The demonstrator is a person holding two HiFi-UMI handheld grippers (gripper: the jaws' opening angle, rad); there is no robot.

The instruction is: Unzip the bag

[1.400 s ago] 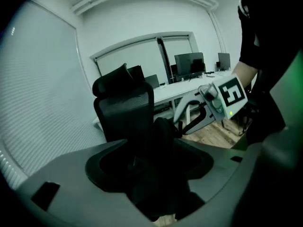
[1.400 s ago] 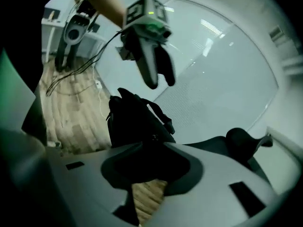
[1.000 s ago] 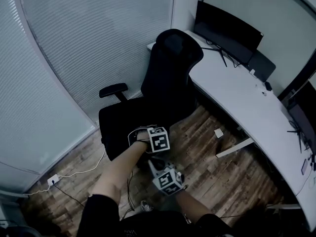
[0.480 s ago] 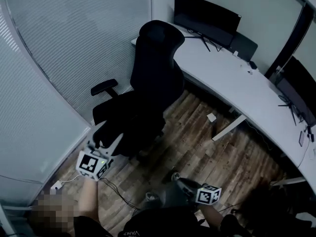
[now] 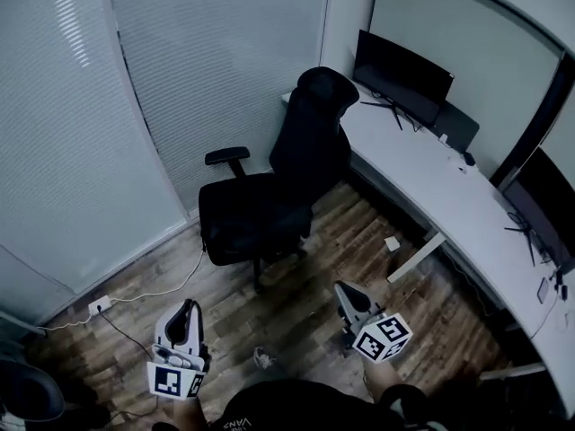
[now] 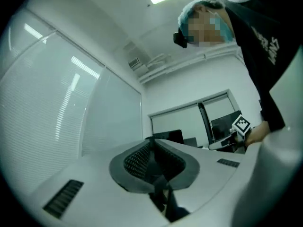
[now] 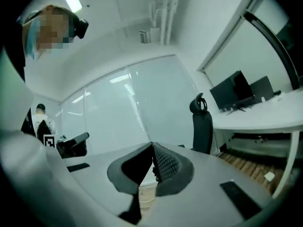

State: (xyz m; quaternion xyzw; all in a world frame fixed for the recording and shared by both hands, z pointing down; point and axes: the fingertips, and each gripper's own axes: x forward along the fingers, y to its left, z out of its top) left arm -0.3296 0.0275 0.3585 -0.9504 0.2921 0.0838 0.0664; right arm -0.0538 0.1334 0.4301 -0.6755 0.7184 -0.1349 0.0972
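Observation:
No bag can be made out in any view. In the head view my left gripper (image 5: 185, 311) is at the bottom left over the wooden floor, pointing up and away from me. Its jaws are closing; in the left gripper view (image 6: 152, 144) the pads meet with nothing between them. My right gripper (image 5: 342, 291) is at the bottom right, shut and empty, as the right gripper view (image 7: 152, 149) shows. Both are held well short of the black office chair (image 5: 269, 206).
A long white desk (image 5: 454, 200) with dark monitors (image 5: 401, 66) curves along the right. Frosted glass walls close the left and back. A white cable and socket strip (image 5: 97, 305) lie on the floor. A small white object (image 5: 393, 243) rests by the desk leg.
Both grippers have drawn back from the chair seat towards my body. The left gripper swung out to the left with its jaws apart, and those jaws now stand together.

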